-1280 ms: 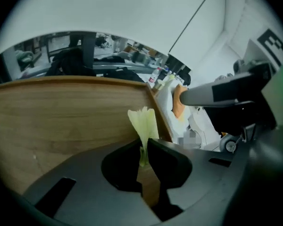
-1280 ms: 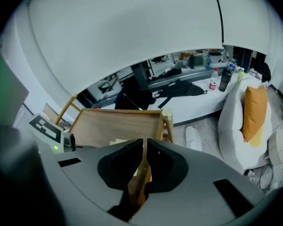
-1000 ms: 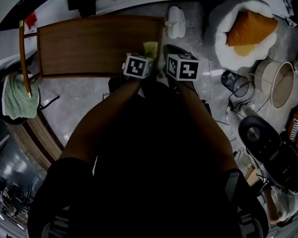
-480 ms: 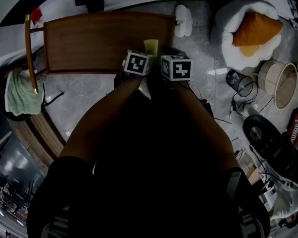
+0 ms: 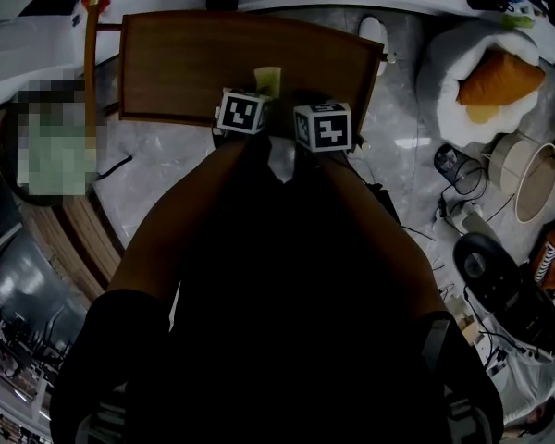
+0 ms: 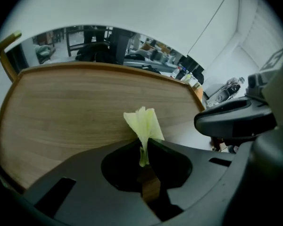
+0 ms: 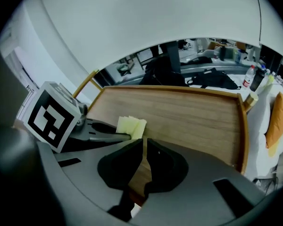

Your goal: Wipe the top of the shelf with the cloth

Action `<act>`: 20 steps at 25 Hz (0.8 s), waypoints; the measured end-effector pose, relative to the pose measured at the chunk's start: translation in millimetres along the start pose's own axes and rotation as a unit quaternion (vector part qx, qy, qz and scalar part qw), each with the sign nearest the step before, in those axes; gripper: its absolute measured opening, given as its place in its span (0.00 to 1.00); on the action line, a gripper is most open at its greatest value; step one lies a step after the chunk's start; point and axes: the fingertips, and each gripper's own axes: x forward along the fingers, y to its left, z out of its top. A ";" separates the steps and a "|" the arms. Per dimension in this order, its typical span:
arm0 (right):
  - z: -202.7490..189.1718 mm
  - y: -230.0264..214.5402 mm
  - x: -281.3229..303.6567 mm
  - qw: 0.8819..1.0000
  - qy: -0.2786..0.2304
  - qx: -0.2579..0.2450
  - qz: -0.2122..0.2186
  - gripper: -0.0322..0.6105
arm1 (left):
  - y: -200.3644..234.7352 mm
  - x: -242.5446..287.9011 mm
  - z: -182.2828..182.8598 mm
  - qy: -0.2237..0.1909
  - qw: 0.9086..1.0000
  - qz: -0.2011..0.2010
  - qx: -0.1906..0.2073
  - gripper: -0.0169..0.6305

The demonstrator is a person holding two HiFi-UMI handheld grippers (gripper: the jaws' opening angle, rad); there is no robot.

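Note:
The shelf top (image 5: 185,63) is a brown wooden board with a thin raised rim. A small pale yellow-green cloth (image 5: 266,80) lies at its near edge, about mid-width. My left gripper (image 6: 144,144) is shut on the cloth (image 6: 144,124), whose free end fans out over the wood (image 6: 75,112). My right gripper (image 7: 145,142) hovers just right of it, jaws shut with nothing between them. In the right gripper view the cloth (image 7: 131,126) sticks out of the left gripper's fingers (image 7: 108,136) above the board (image 7: 193,117). Both marker cubes (image 5: 243,111) (image 5: 324,126) sit side by side.
A white cushion with an orange pillow (image 5: 486,67) lies on the floor to the right, with a round basket (image 5: 527,178), cables and dark devices (image 5: 499,285). A wooden post (image 5: 91,63) stands at the shelf's left end. My dark-clothed body fills the lower head view.
Both grippers, with the cloth, have slid left along the shelf's near edge, from near its right end to about the middle. The head view has shifted with them.

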 end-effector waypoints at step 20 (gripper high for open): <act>62.5 150.5 98.9 0.997 0.007 -0.047 0.057 0.11 | 254.4 -99.3 -60.1 -0.025 0.985 0.099 -0.142 0.08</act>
